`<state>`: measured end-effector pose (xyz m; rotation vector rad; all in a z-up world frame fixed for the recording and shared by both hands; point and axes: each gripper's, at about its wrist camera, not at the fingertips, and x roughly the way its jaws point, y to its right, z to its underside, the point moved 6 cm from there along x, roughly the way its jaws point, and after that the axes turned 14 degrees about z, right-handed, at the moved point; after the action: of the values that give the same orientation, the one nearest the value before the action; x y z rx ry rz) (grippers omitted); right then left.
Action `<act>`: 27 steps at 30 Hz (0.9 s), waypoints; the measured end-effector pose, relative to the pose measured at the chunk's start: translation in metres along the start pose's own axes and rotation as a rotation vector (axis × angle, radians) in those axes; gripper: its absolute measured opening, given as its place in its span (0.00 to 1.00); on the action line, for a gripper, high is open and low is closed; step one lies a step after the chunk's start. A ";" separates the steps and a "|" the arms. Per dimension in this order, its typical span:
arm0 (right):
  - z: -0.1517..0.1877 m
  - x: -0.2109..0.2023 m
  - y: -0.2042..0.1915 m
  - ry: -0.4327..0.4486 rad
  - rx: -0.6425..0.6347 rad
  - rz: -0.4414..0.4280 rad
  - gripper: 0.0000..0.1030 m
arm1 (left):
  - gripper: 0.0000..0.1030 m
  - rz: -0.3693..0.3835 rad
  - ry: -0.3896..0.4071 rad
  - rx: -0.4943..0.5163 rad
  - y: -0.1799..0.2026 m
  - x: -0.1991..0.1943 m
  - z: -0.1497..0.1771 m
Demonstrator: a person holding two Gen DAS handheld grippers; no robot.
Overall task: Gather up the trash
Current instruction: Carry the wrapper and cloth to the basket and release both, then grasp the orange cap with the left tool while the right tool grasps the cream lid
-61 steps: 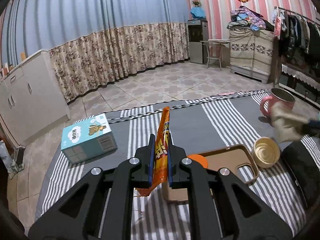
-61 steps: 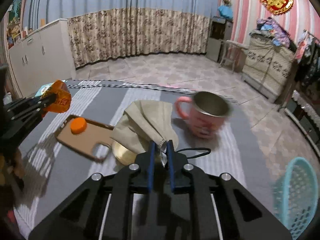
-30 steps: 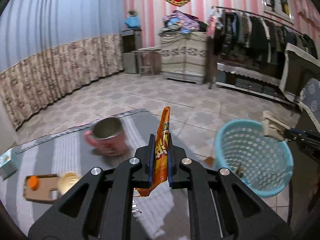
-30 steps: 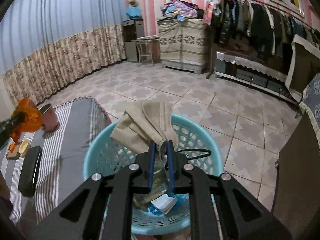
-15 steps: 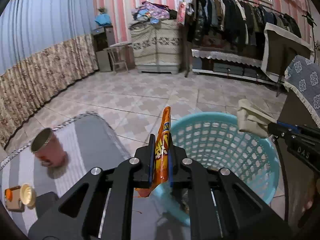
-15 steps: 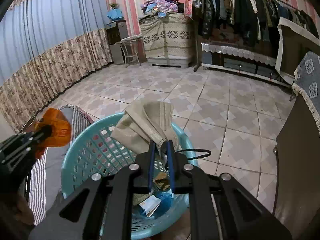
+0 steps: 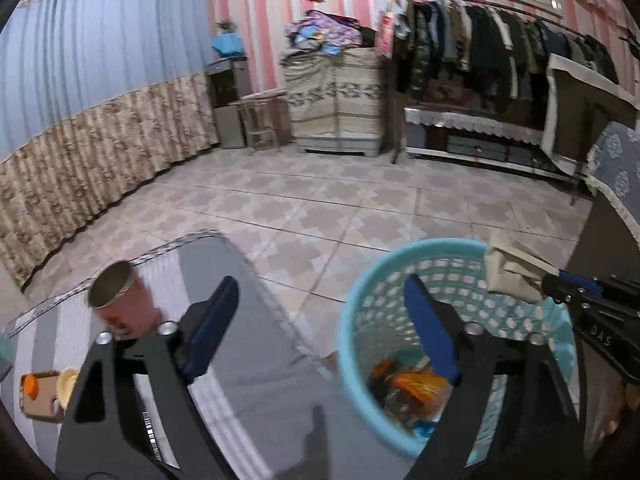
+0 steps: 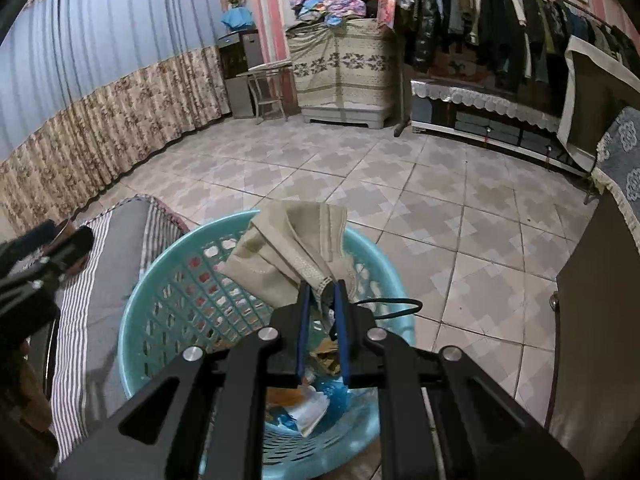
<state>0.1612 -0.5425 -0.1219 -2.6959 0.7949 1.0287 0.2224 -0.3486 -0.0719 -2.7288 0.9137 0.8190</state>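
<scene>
Your left gripper (image 7: 320,308) has its jaws spread wide apart with nothing between them, one blue-padded finger over the striped tablecloth (image 7: 256,360) and the other over the mouth of the basket (image 7: 352,344). Inside that blue mesh basket, low against its bottom, lies the orange snack wrapper (image 7: 416,384) among other scraps.

Your right gripper (image 8: 322,286) is closed tight on a crumpled beige cloth (image 8: 292,252), pinching it at its lower corner so the rest of the fabric stands up and fans out above the fingertips. You are holding it directly over the basket's opening, above the rim (image 8: 160,268), not touching the mesh. From the left wrist camera the same cloth (image 7: 512,272) shows at the far-right edge of the basket, clamped in the tip of your right gripper (image 7: 550,282).

Below the cloth, at the bottom of the basket, you have paper scraps (image 8: 312,408) and a bit of blue plastic (image 8: 336,392).

To the left of the basket, on the tablecloth, a pink mug (image 7: 124,300) stands upright near the table's far edge. Farther left of the basket, a brown tray (image 7: 38,404) holds an orange cap (image 7: 30,384) and a small cream lid (image 7: 66,380).
</scene>
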 end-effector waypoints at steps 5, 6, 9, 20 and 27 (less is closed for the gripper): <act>0.001 0.000 -0.024 0.005 -0.027 -0.024 0.20 | 0.91 -0.047 0.020 -0.036 -0.032 -0.026 0.006; 0.002 0.000 -0.030 0.008 -0.041 -0.024 0.31 | 0.92 -0.055 0.019 -0.043 -0.038 -0.030 0.007; 0.002 -0.004 -0.039 0.031 -0.054 -0.019 0.60 | 0.93 -0.083 0.026 -0.062 -0.056 -0.046 0.011; 0.007 -0.030 -0.068 0.108 -0.111 0.004 0.91 | 0.95 -0.231 0.029 -0.131 -0.150 -0.107 0.047; 0.013 -0.059 -0.097 0.145 -0.129 -0.068 0.91 | 0.95 -0.353 0.006 -0.193 -0.226 -0.145 0.079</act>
<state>0.1680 -0.4310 -0.0983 -2.9132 0.6763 0.9074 0.2245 -0.0689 -0.0663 -2.9311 0.3472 0.8633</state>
